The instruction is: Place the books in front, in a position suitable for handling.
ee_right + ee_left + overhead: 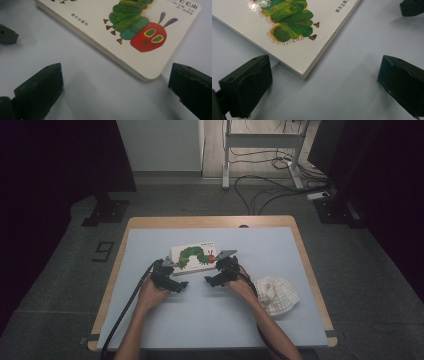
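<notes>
Two grippers: both held low over the table (165, 320), just short of the book's near edge.
Book (194, 257): flat, closed, caterpillar cover up, on the blue mat (250, 320) slightly beyond mid-table.
Left gripper (176, 282): jaws spread wide, empty; near left corner of book (294, 50) between them in left gripper view, not touched.
Right gripper (212, 279): jaws spread wide, empty; rounded near right corner of book (140, 60) just beside the right-hand jaw in right gripper view, contact not determinable.
White knitted hat (276, 294): on mat, right of the right hand (241, 287), apart from book.
</notes>
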Action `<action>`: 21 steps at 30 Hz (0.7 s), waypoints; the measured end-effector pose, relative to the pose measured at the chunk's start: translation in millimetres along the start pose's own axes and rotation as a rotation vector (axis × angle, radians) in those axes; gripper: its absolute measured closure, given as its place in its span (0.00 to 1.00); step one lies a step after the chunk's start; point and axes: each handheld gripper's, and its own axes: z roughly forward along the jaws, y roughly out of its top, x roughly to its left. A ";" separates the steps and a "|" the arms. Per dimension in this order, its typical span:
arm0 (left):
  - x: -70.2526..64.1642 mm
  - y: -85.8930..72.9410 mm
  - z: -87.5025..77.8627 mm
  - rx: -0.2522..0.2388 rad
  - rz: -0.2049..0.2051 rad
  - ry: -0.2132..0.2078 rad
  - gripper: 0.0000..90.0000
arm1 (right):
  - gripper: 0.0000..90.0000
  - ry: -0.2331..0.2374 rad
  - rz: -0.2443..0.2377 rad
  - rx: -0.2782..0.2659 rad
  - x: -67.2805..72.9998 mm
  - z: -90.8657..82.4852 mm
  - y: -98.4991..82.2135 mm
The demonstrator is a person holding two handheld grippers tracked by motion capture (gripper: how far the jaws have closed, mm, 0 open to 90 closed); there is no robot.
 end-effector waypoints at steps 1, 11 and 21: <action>0.1 0.0 0.1 -0.001 -0.001 0.000 0.00 | 0.00 0.002 0.001 0.008 -0.5 1.3 0.8; -2.5 -0.4 0.3 0.006 0.007 0.005 0.00 | 0.01 0.011 -0.003 0.013 0.0 5.6 4.5; -8.8 -1.7 -3.4 0.034 0.022 -0.011 0.00 | 0.02 0.001 0.015 0.009 6.4 -0.2 -1.0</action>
